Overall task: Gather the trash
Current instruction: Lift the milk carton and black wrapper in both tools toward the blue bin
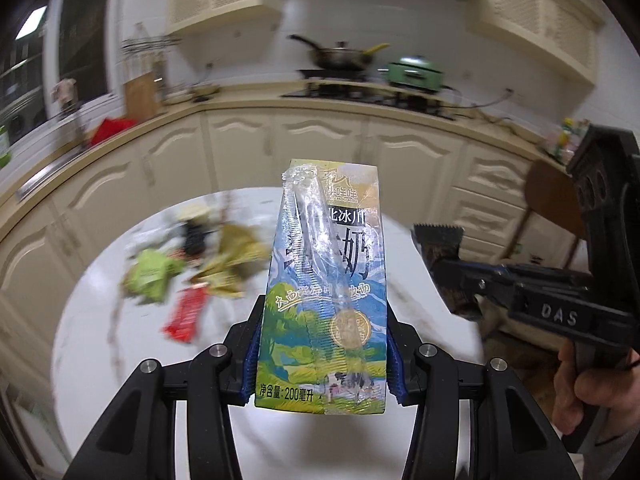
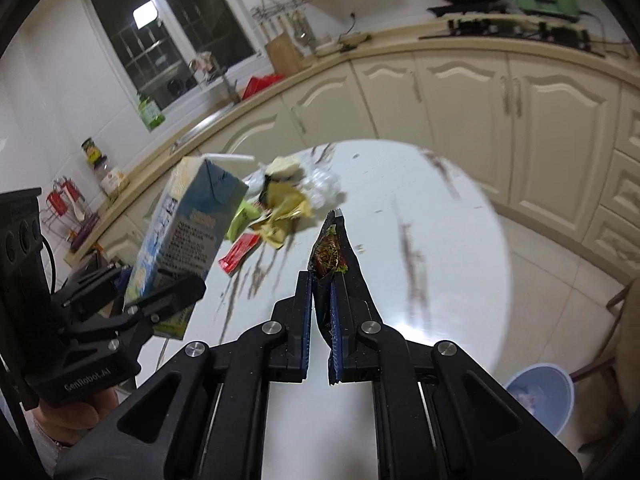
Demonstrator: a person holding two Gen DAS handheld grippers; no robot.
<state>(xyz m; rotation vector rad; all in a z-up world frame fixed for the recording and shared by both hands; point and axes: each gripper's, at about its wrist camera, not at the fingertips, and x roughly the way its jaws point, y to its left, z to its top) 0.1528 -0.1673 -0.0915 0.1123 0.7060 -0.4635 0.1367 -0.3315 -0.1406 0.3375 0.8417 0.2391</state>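
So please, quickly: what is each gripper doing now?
Left gripper: closed on the milk carton.
Right gripper: closed on a dark snack wrapper.

left gripper [image 1: 322, 360]: clamped on carton | right gripper [image 2: 320, 320]: clamped on wrapper

One milk carton [image 1: 324, 292] and one dark wrapper [image 2: 331, 256]. One red sachet [image 1: 185, 314], one green packet [image 1: 150, 278]. One blue bin [image 2: 540, 398].

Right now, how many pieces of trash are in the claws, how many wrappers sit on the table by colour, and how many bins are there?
Milk carton, left claw: 1
Dark wrapper, right claw: 1
Green wrapper: 1
Yellow wrapper: 1
Red wrapper: 1
Blue bin: 1
Total: 6
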